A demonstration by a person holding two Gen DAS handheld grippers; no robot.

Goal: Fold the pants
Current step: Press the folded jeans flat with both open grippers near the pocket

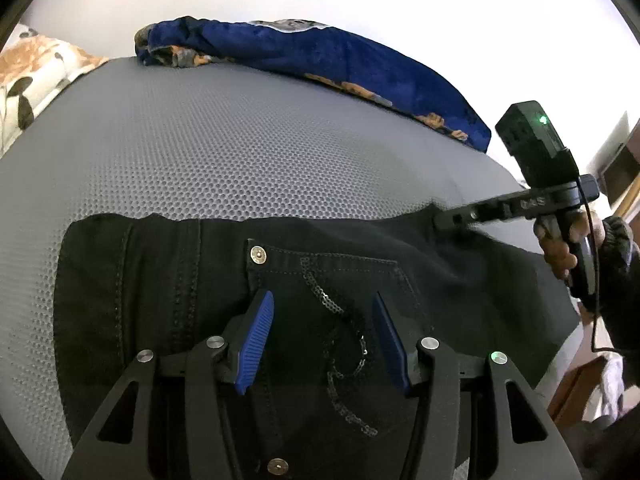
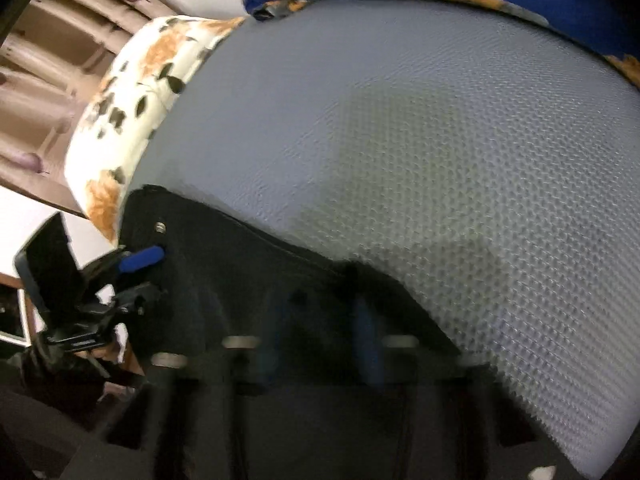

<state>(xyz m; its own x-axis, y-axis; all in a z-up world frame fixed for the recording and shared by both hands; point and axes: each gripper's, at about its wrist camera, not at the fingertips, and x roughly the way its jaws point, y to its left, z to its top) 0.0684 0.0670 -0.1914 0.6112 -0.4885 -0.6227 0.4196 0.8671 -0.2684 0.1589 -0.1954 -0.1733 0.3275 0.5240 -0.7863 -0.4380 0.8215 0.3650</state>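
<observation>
Black pants [image 1: 168,280] lie flat on a grey honeycomb mat [image 1: 240,140], back pocket with sequin trim and a silver rivet facing up. My left gripper [image 1: 324,312] is open, its blue pads [image 1: 256,336] spread just above the pocket. My right gripper [image 1: 440,220] reaches in from the right and touches the pants' far edge. In the blurred right wrist view its blue fingers [image 2: 366,336] stand apart over the pants [image 2: 248,280]. The left gripper [image 2: 142,260] shows there at the left.
A blue blanket with orange print [image 1: 320,52] lies along the far edge of the mat. A floral pillow [image 1: 36,76] sits at the far left. Wooden furniture [image 1: 624,176] stands to the right of the bed. A brown curtain [image 2: 48,80] hangs behind the pillow.
</observation>
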